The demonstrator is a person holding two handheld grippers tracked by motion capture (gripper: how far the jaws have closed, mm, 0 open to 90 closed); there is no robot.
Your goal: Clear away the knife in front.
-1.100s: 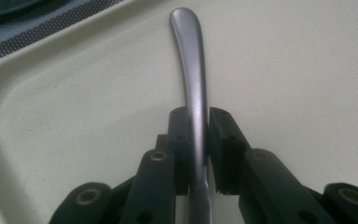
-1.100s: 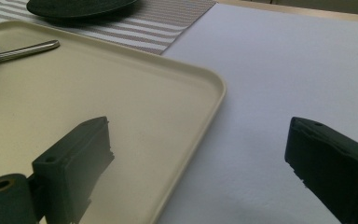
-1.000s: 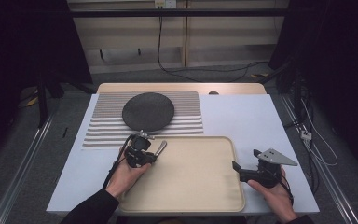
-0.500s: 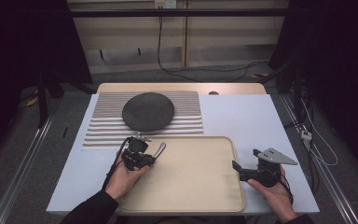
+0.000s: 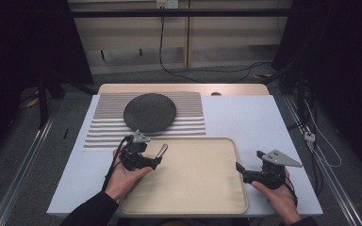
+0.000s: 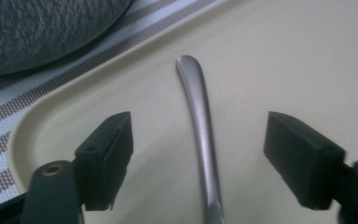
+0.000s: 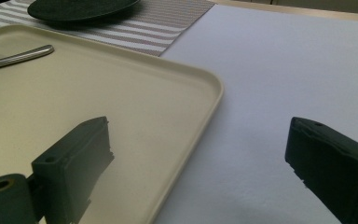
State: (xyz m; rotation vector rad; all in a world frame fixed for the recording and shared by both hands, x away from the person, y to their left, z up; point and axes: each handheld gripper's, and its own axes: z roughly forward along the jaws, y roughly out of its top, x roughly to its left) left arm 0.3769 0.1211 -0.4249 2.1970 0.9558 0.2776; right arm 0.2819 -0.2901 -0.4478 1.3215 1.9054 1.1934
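Left gripper [image 6: 198,156] over near-left corner of beige tray [image 5: 207,197], jaws wide, straddling a metal utensil handle [image 6: 199,126] lying flat on the tray. Right gripper [image 7: 200,163] at tray's right edge, jaws wide, empty. Dark round plate [image 5: 150,112] on striped placemat [image 5: 188,123] beyond

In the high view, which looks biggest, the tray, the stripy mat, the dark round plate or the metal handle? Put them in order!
1. The tray looks biggest.
2. The stripy mat; it lies farther from the camera, so this is not sure.
3. The dark round plate, which sits on the mat.
4. The metal handle, lying in the tray, is smallest.
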